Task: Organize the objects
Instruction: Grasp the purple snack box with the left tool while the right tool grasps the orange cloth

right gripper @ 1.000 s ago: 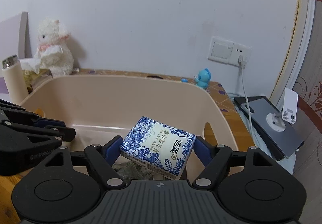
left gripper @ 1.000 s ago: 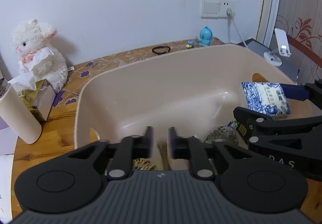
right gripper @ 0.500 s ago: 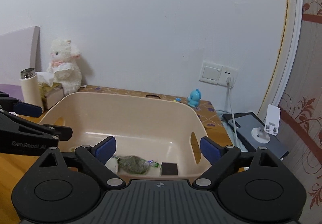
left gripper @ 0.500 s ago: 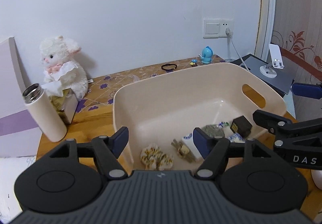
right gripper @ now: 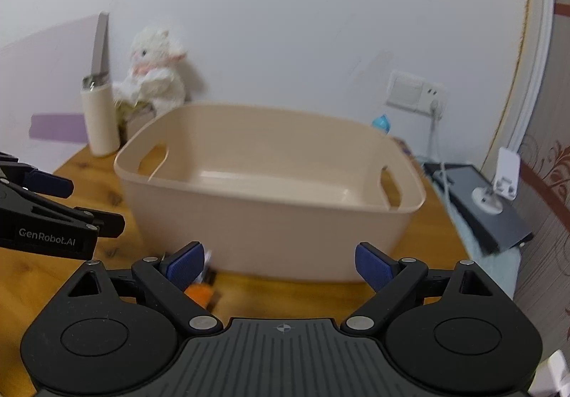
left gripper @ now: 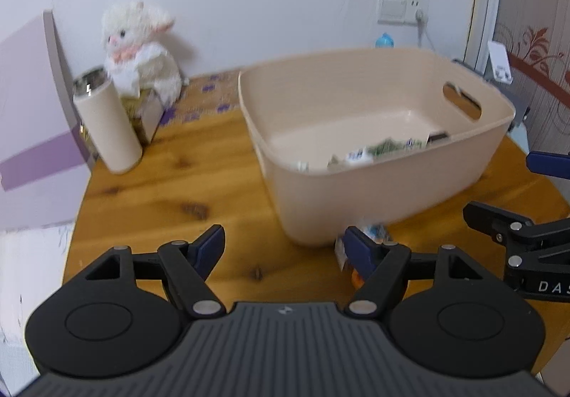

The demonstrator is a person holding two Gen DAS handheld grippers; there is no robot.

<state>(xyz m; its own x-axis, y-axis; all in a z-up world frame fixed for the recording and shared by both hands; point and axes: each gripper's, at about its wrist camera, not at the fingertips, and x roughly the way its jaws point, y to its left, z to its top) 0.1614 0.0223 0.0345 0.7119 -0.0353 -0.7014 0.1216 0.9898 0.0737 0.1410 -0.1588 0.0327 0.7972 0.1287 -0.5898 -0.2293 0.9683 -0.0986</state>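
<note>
A beige plastic tub (left gripper: pixel 392 169) (right gripper: pixel 270 218) stands on the wooden table (left gripper: pixel 171 190). Several small items (left gripper: pixel 377 149) lie on its floor near the front wall. A small packet with orange on it (left gripper: pixel 359 251) (right gripper: pixel 201 290) lies on the table just outside the tub's near corner. My left gripper (left gripper: pixel 283 245) is open and empty, held back over the table before the tub. My right gripper (right gripper: pixel 279 263) is open and empty, in front of the tub's near wall; it also shows in the left wrist view (left gripper: pixel 513 240).
A cream flask (left gripper: pixel 107 122), a tissue box and a white plush lamb (left gripper: pixel 142 51) stand at the back left beside a purple board (left gripper: pixel 32 133). A blue toy (right gripper: pixel 381 122), a wall socket with cable and a dark tablet with a white stand (right gripper: pixel 491 204) are at the right.
The right gripper let the blue-and-white tissue pack go into the tub and opened. The left gripper opened too. Both have pulled back and out of the tub.
</note>
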